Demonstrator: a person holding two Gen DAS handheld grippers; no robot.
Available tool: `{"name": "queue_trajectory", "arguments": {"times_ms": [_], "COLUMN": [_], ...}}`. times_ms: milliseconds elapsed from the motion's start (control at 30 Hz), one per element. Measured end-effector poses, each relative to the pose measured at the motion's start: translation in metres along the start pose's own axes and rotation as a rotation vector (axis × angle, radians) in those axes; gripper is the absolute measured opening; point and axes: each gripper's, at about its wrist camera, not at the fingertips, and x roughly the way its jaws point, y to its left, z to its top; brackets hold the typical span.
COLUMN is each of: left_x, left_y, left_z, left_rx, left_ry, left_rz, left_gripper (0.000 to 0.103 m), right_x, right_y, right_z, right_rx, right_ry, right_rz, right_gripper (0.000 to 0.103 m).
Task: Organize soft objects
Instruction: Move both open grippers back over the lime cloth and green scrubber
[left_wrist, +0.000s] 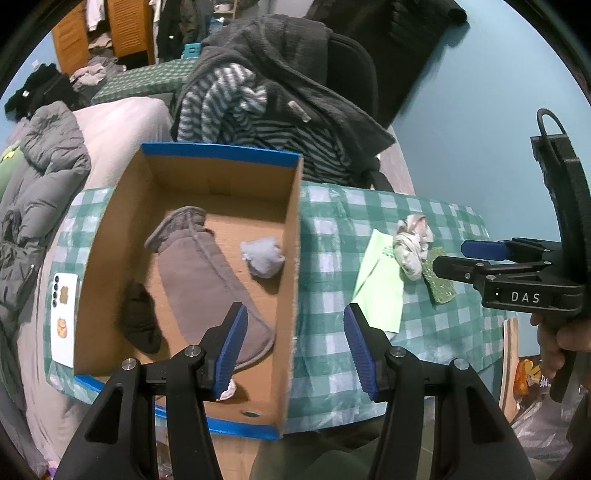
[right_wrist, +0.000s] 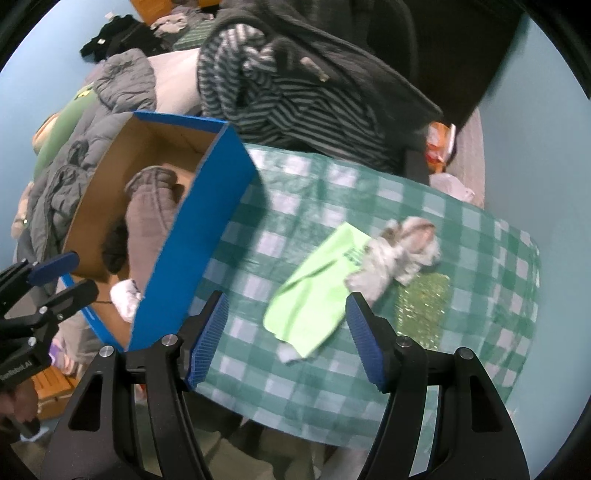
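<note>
An open cardboard box (left_wrist: 291, 236) with blue outer walls (right_wrist: 192, 236) holds a grey-brown towel (left_wrist: 207, 280), a pale blue balled cloth (left_wrist: 262, 256), a black sock (left_wrist: 140, 321) and a bit of white cloth (left_wrist: 227, 393). On the checked tablecloth to its right lie a light green cloth (left_wrist: 380, 284) (right_wrist: 314, 291), a crumpled white-grey cloth (left_wrist: 412, 243) (right_wrist: 395, 254) and a green glittery pad (left_wrist: 439, 284) (right_wrist: 424, 306). My left gripper (left_wrist: 295, 347) is open and empty above the box's near right wall. My right gripper (right_wrist: 286, 332) (left_wrist: 448, 258) is open and empty, just short of the green cloth.
A chair draped with striped and dark clothes (left_wrist: 266, 110) stands behind the table. Grey jackets (left_wrist: 40, 192) pile up on the left. A phone in a white case (left_wrist: 62, 317) lies left of the box. The table's front edge (right_wrist: 332, 428) is close below my grippers.
</note>
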Motion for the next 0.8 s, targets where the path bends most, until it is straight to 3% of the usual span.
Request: {"name": "queue_trajectory", "arguments": {"times_ms": [800], "left_x": [0.048], "left_y": [-0.092], "left_z": [0.009], "left_rx": [0.171], "left_ry": [0.098], "left_rz": [-0.032], "left_gripper": [0.070], "right_x": [0.000], "right_y": [-0.110], "right_z": [-0.043], "right_rx": [0.148], "right_ry": [0.020], "right_rz": [-0.053], "right_gripper": [0.070]}}
